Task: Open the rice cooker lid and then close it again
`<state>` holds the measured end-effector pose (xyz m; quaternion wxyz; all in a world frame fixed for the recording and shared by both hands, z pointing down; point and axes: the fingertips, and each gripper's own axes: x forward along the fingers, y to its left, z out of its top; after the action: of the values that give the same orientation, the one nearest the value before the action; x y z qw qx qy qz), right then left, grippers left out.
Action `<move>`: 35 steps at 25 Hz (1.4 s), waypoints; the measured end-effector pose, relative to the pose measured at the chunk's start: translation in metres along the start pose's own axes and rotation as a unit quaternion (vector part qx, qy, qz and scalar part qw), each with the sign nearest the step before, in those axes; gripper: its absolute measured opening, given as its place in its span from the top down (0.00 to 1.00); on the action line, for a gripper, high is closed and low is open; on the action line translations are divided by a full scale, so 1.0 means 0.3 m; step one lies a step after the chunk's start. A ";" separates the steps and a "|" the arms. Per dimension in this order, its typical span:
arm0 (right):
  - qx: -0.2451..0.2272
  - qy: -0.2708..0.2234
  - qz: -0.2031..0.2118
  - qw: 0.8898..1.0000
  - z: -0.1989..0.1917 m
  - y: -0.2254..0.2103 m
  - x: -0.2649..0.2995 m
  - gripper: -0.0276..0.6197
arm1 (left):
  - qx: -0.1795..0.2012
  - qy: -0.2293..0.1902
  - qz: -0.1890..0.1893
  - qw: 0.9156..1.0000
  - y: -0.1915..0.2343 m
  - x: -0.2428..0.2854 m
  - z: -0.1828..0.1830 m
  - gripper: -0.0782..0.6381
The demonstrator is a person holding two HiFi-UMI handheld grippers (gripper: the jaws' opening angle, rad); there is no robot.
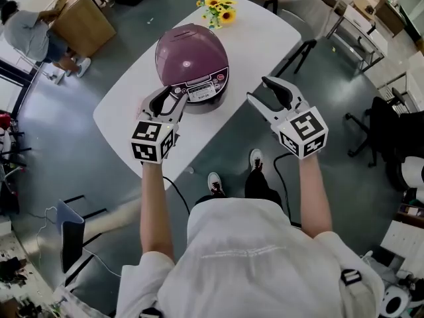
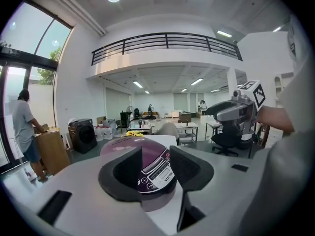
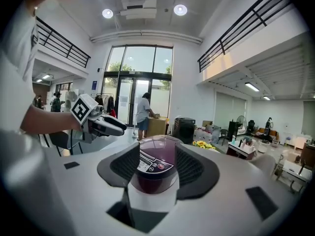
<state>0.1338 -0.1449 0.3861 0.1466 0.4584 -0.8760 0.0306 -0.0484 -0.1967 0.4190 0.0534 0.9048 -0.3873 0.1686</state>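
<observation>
A purple rice cooker (image 1: 191, 63) stands on the white table (image 1: 265, 38) with its lid down and its control panel (image 1: 202, 90) facing me. My left gripper (image 1: 170, 95) is open just in front of the cooker's left front, with nothing between its fingers. My right gripper (image 1: 264, 90) is open too, out to the cooker's right over the table's near edge, apart from it. In the left gripper view the cooker (image 2: 147, 173) shows between the open jaws, and the right gripper (image 2: 231, 113) hangs off to the right. The right gripper view frames the cooker (image 3: 157, 166) and shows the left gripper (image 3: 106, 126).
A bunch of yellow flowers (image 1: 218, 8) sits at the table's far end behind the cooker. A person (image 1: 30, 32) stands by a cardboard box (image 1: 83, 18) at the far left. Black chairs (image 1: 391, 124) and desks stand to the right. A stand (image 1: 69, 234) is on the floor at lower left.
</observation>
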 end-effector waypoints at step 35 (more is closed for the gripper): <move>0.064 0.035 0.146 0.987 -0.231 -0.220 0.236 0.60 | 0.079 0.210 -0.015 0.974 -0.057 0.381 -0.159 0.77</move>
<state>0.1651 -0.2263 0.4673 0.1414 0.3332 -0.9239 0.1241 0.0249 -0.2521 0.5039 0.0644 0.8561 -0.3394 0.3844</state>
